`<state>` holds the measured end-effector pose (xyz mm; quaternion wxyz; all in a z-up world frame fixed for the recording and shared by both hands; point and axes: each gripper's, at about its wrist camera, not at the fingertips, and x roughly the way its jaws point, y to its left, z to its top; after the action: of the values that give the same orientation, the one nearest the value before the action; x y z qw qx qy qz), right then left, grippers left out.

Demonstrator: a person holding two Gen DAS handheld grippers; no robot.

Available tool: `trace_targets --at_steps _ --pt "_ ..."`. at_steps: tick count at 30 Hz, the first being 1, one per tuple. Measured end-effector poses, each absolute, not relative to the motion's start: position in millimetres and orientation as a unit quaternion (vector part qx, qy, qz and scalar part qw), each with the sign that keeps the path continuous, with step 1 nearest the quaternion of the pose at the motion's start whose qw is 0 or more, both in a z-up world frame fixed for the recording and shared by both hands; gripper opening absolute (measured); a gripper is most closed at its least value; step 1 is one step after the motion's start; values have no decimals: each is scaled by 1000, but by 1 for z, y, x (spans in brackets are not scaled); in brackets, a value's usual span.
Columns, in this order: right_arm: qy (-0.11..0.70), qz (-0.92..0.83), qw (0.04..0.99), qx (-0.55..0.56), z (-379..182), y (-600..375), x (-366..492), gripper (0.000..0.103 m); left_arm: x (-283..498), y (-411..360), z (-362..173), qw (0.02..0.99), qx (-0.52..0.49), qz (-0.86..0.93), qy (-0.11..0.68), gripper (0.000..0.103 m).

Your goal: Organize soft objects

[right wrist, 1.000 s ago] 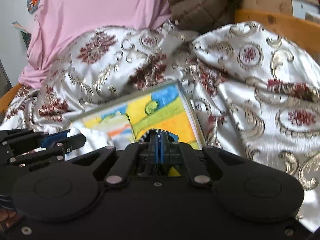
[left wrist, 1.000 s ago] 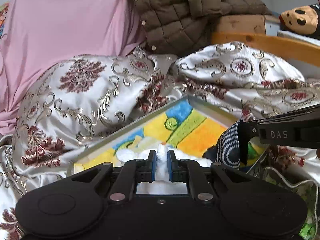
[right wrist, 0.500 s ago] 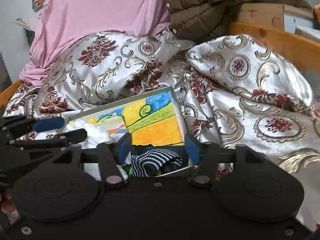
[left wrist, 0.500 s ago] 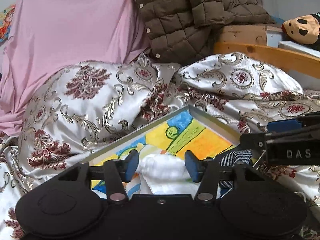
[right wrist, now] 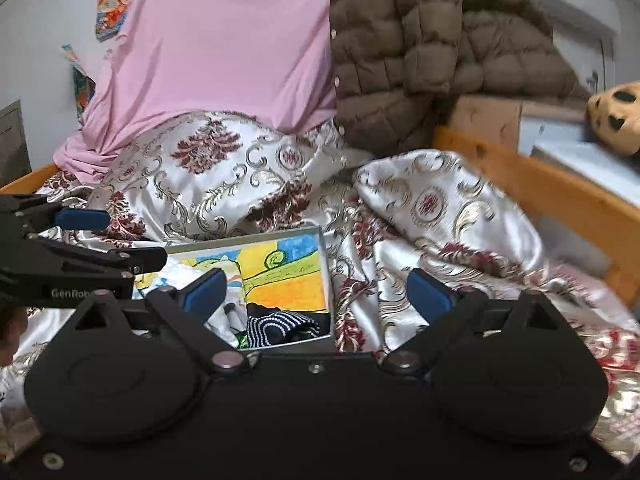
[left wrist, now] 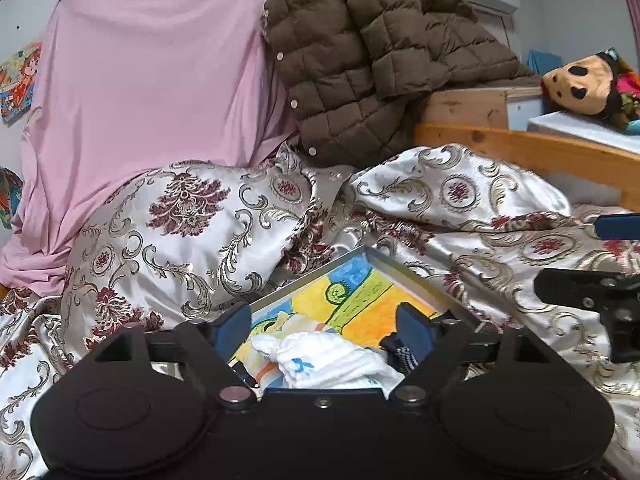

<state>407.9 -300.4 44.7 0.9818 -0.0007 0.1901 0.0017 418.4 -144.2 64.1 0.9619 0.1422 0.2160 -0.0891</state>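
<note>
Left hand-held gripper (left wrist: 322, 330) just been spreading, gripping nothing — white cloth (left wrist: 332, 364) lying directly below-ahead in tray (left wrist: 416, 276). Right hand-held gripper (right wrist: 318, 292) likewise spreading, empty — striped sock (right wrist: 280, 326) sitting nearer it.

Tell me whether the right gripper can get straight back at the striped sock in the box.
Probably yes. The right gripper has just been opening, with nothing between its jaws, and the striped sock lies uncovered in the near corner of the colourful box, just ahead and below. The left gripper is off to the side.

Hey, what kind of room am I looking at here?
Most likely a bedroom: a rumpled patterned bedspread lies inside a wooden bed frame, a brown quilted jacket is heaped at the head, and a plush toy sits beside it.
</note>
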Motion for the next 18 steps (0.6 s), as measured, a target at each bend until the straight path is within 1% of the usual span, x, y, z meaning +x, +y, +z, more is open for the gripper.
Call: trace_targets --at_steps 1,4,12,18 --pt "184 4 983 -1 48 -301 398 101 412 -145 66 962 143 -88 215 87" --pt "163 5 987 -3 56 -300 371 102 390 -146 70 964 142 -87 208 93" --pt "107 -24 993 41 67 -297 293 102 328 -137 76 970 130 -84 188 100" --pt "95 -48 992 61 61 -293 252 102 284 -126 81 975 120 -80 171 102"
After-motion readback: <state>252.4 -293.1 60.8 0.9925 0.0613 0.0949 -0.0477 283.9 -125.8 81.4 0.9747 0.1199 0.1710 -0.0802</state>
